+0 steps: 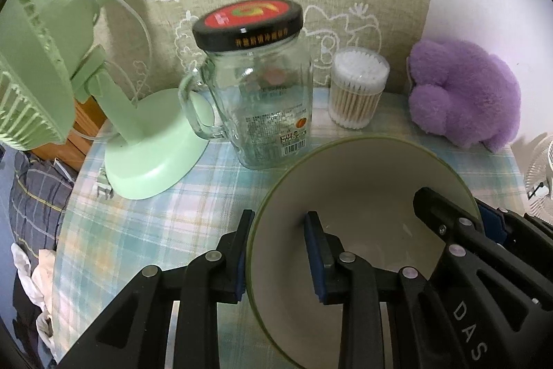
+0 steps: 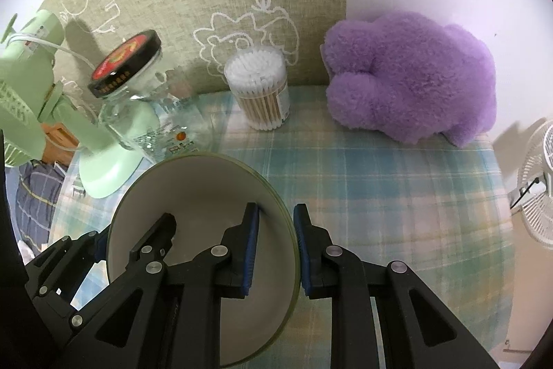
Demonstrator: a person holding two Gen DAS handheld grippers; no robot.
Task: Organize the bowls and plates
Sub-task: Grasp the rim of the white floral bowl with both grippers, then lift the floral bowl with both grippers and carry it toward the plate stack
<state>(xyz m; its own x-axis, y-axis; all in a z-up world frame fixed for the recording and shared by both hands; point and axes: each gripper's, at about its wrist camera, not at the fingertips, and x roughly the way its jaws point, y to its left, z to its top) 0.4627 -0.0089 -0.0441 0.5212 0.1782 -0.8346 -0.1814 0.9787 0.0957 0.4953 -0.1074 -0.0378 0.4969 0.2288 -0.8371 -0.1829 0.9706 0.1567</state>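
Observation:
A cream bowl with a green rim [image 1: 359, 192] fills the lower middle of the left wrist view and shows in the right wrist view [image 2: 204, 192] at lower left. My left gripper [image 1: 278, 251] straddles its left rim, one finger outside, one inside. My right gripper [image 2: 275, 251] straddles its right rim the same way and shows in the left wrist view [image 1: 452, 223]. A small gap shows at each rim, so I cannot tell how firmly either grips. No plates are in view.
On the plaid tablecloth [image 2: 380, 182] stand a glass jar with a black lid [image 1: 255, 82], a green desk fan [image 1: 138, 134], a cotton swab tub [image 2: 262, 92] and a purple plush toy [image 2: 411, 75]. A white fan [image 2: 539, 185] stands off the right edge.

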